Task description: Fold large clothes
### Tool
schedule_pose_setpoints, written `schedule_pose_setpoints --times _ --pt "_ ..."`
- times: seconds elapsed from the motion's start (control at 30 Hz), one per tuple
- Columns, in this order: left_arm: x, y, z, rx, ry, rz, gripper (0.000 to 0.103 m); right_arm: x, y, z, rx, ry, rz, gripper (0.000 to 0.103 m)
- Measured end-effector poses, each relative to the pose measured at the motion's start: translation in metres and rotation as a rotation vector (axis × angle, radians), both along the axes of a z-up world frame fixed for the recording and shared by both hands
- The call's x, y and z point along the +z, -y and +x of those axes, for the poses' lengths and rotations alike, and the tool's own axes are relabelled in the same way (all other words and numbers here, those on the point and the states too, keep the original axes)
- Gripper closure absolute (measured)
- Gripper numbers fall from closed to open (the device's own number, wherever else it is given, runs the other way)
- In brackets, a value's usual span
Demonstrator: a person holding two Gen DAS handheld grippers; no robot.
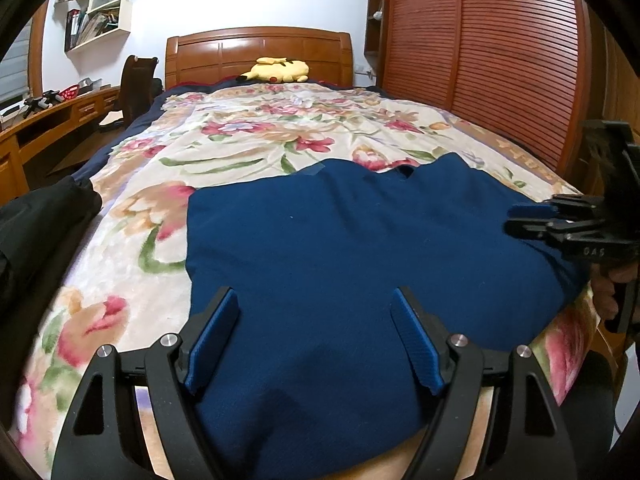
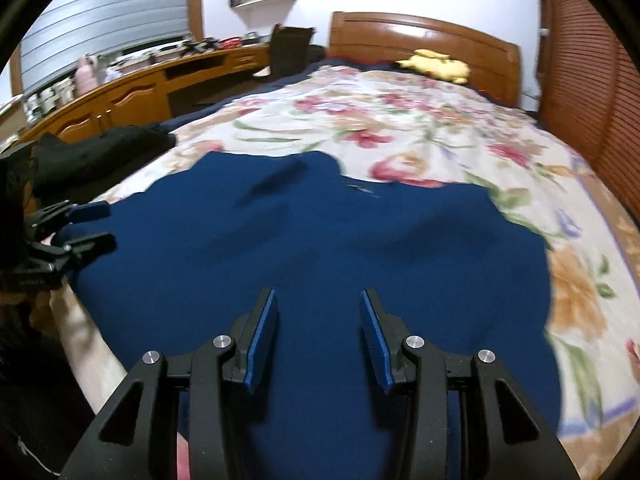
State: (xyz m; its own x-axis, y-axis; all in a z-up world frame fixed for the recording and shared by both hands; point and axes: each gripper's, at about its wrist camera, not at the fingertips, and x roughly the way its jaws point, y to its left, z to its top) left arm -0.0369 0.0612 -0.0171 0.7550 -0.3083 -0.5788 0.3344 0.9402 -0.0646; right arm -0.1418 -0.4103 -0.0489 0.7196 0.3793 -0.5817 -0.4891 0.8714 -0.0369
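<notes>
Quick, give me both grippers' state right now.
Left gripper: open wide, nothing gripped, over the blue garment.
Right gripper: open, narrower gap, nothing between its pads, also over the garment.

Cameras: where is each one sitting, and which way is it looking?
Left wrist: on the left gripper, facing the headboard over the blue garment; the right gripper and a hand show.
Right wrist: on the right gripper, facing the same way, slightly left; the left gripper shows.
Shared: garment, floral blanket, yellow plush.
</notes>
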Motion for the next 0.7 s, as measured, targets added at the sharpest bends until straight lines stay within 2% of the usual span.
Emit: schedule_pose_setpoints --times 0.1,0.27,0.53,0.7 --pt "0.0 -0.002 0.0 0.003 0.001 0.001 0.023 -0.004 -0.022 0.007 0.053 -0.018 -0.025 0.058" --pt "0.0 -0.002 -0.002 0.007 0.005 0.007 0.023 -0.033 -0.037 0.032 0.096 -0.077 -0.106 0.059" --pt "0.005 -0.016 -0.016 0.065 0.012 0.028 0.023 -0.038 -0.033 0.028 0.09 -0.052 -0.062 0.058" --pt "0.003 -0.039 -0.015 0.132 -0.036 0.016 0.023 -0.045 -0.027 0.022 0.079 -0.024 -0.027 0.058"
